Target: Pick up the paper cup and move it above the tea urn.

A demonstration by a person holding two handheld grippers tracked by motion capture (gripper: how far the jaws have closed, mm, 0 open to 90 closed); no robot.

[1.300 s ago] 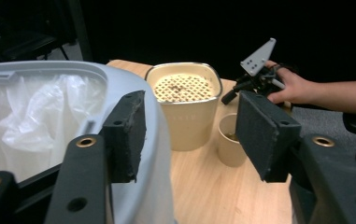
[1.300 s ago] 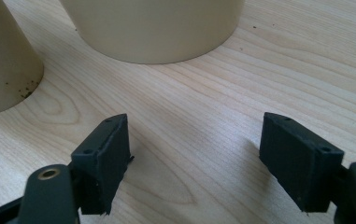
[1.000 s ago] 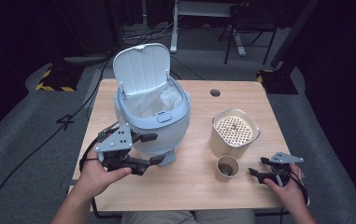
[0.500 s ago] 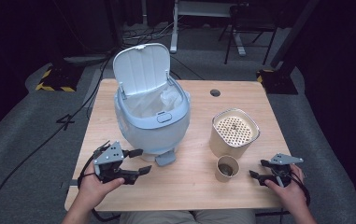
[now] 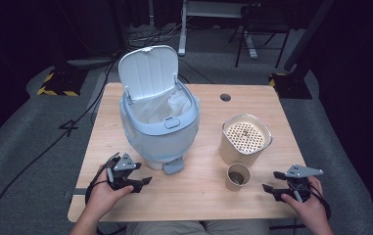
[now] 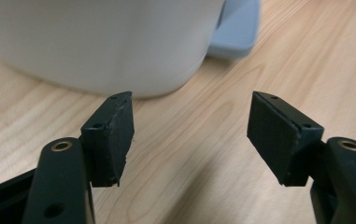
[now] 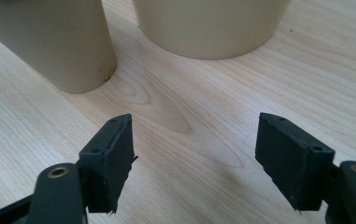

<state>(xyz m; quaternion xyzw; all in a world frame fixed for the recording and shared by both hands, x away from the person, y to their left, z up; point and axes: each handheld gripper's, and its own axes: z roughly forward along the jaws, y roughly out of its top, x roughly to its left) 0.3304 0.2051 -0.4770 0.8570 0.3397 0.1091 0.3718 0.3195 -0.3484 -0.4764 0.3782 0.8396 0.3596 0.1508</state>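
Left gripper: the left gripper (image 5: 143, 173) lay low on the table (image 5: 198, 203) near its front left corner, jaws spread wide with nothing between them.
Right gripper: the right gripper (image 5: 269, 180) sat at the front right, jaws apart with bare wood between them; they had just drawn in somewhat and pinched nothing.
Cup: the small paper cup (image 5: 238, 176) stood upright near the front edge, just in front of the tall perforated canister (image 5: 245, 139) and apart from it.
Cup from right gripper: just beside the open jaws on the side toward the table's middle; in the right gripper view it stood ahead and off to the left, so I judged a short sideways reach would bring it between the pads.
Bin: the pale blue bin (image 5: 159, 127) stood left of centre with its lid up; its pedal (image 5: 174, 166) stuck out toward the person.
Pedal from left gripper: ahead and to the right of the jaws, near but not touching.
Nearer hand: right for the cup, left for the bin.
Long axis: cup and bin both upright, so a level, side-on grip seemed to suit the cup.
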